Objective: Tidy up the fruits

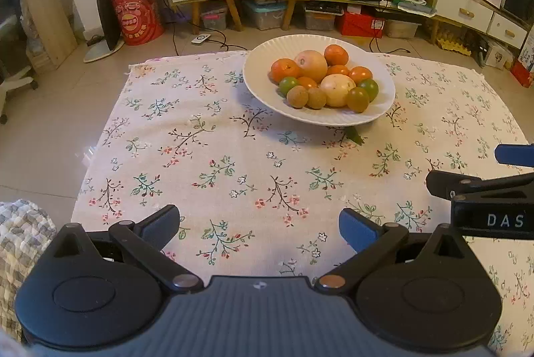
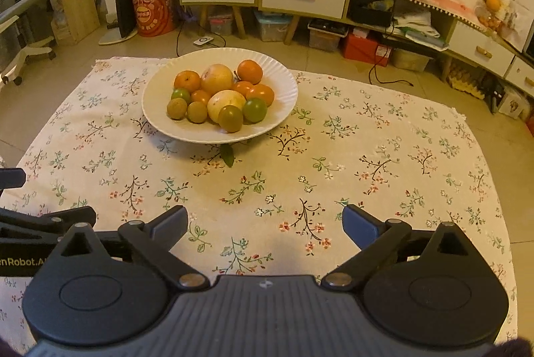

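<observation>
Both tools stand with their fingers spread wide and nothing between them: the left tool (image 1: 259,225) and the right tool (image 2: 265,225) hover side by side, low over the near part of the flowered cloth (image 1: 233,156), which seems to cover a low table. Ahead of them, well apart from either, sits the white plate (image 1: 257,79), ahead and to the right of the left tool, ahead and to the left of the right one. All the fruit in view is heaped on it: two large pale round fruits (image 1: 312,64), several oranges (image 1: 336,54), a few green ones (image 1: 368,88) and two small brown ones (image 1: 297,96). A green leaf (image 2: 227,155) pokes out from under the plate's near rim. No fruit lies loose on the cloth, so this fits either fruit gathered onto the plate or a heap waiting to be sorted out; the pictures do not settle which, and no one move follows. Open room is ample between tools and plate and to both sides. The cloth's edges drop to tiled floor left, right and beyond the plate, and the heap is rounded, so fruit could roll.
</observation>
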